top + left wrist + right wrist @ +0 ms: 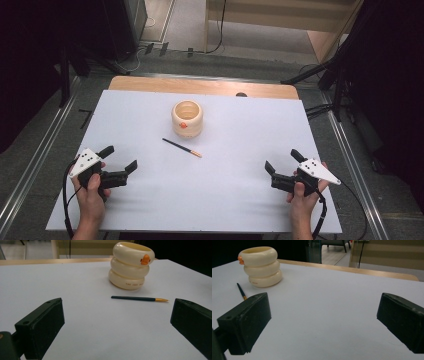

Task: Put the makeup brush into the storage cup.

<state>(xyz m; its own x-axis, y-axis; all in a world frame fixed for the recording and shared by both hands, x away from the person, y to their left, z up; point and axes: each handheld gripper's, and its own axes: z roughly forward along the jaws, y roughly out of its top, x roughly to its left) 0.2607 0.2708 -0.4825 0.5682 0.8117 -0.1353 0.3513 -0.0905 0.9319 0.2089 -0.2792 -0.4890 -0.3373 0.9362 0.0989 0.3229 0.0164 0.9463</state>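
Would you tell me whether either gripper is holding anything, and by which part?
Nothing is held: the left gripper and right gripper are both open, apart from the pen and cream holder.

I see a cream holder [187, 118] at the far middle of the table, built as three stacked rings, with a small orange duck-bill mark on its top ring and a line of tiny reddish-brown lettering on the bottom ring. Just near of it lies a pen [182, 147] with a dark, blue-black shaft and a gold-orange tip. The table [225, 200] is plain pale white-lilac, and its far edge shows a light wood strip. My left gripper [120, 159] and right gripper [281, 161] both have matte black jaws, and each carries a light grey three-cornered plate with dark dots. Black cables trail from both.
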